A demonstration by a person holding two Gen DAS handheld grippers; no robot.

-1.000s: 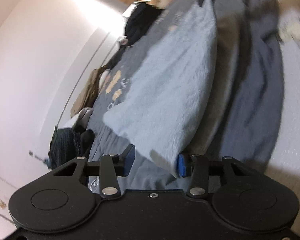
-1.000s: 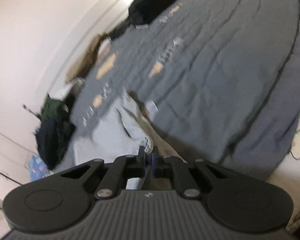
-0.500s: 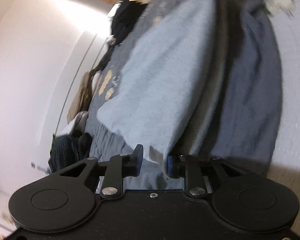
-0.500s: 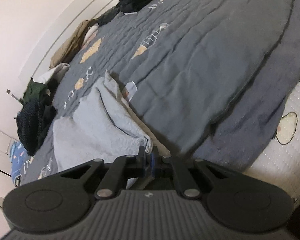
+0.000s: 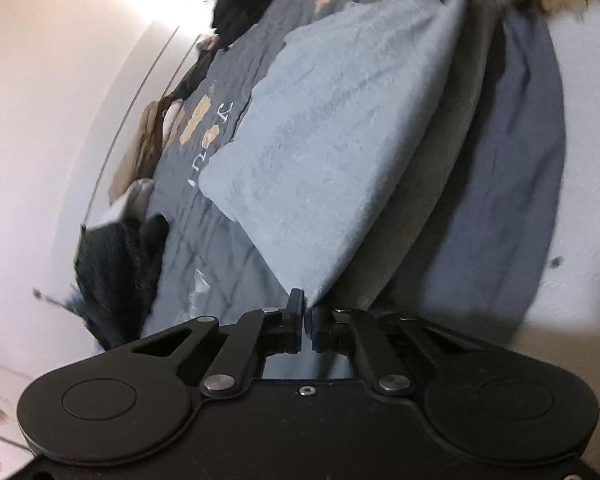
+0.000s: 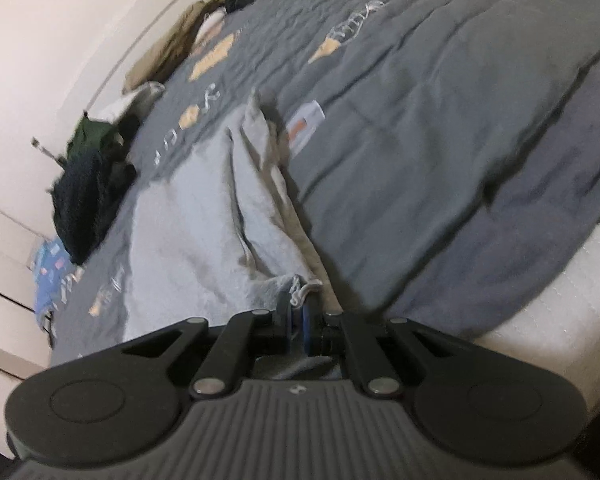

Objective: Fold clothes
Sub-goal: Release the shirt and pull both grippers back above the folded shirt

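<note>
The left gripper [image 5: 307,314] has its fingers pressed together on the near corner of a pale blue-grey garment [image 5: 324,152]; the cloth comes to a point right at the pads and widens away from them. From that pinch the garment runs up and away toward the far end of the bed, its right edge drawn into a fairly straight line and its left side spreading out over the dark grey quilt [image 5: 228,264].

The right gripper [image 6: 296,312] is likewise clamped, with a bunched bit of hem caught between its fingers. In its view the same garment [image 6: 204,216] stretches away and to the left, with a raised ridge of creases along its right side, lying on the quilt [image 6: 440,128] near the bed's near edge.

So both hands hold the cloth at the near side, and its long axis runs from the fingers toward the far side of the bed. Judging by that, any fold from here would carry the held edge away along that axis, or across it; neither hand looks clearly closer to the bulk of the cloth. How many folds it already has I cannot tell.

A heap of dark clothes [image 6: 88,196] sits well off to the left, by the wall [image 5: 60,100].
</note>
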